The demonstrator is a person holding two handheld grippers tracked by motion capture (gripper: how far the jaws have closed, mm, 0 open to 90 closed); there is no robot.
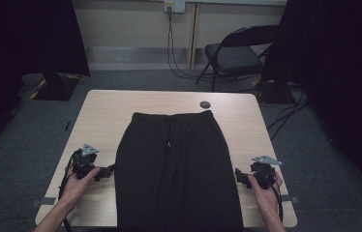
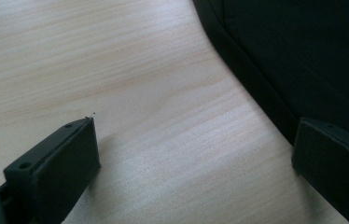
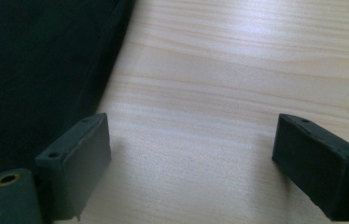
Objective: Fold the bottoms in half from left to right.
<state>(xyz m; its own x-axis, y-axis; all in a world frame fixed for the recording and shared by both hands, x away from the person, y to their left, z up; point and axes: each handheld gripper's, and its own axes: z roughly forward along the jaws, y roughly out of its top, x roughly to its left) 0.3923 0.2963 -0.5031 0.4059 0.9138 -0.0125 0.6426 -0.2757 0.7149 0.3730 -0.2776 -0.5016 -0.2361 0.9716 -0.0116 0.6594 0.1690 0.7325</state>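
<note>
**Jaws wide at both edges of the trousers, nothing gripped**

The jaws of both grippers stand fully apart with only bare wood between them. The left gripper (image 1: 105, 172) lies low just beside the left edge of the black trousers (image 1: 176, 169); the right gripper (image 1: 239, 177) sits just beside the right edge. The trousers lie flat down the middle of the bench (image 1: 106, 111), waistband at the far end, legs running to the near edge and over it.

The likely trouble, as I judge it: closing at this height could pinch air or scrape the wood, since the hem lies flat. A bite on the top layer alone would drag the cloth crooked. Uneven pulls from the two sides could bunch it.

Count: one pair of trousers, two grippers, one bench, one small dark disc (image 1: 205, 104) near the far edge, one folding chair (image 1: 232, 55) beyond.
</note>
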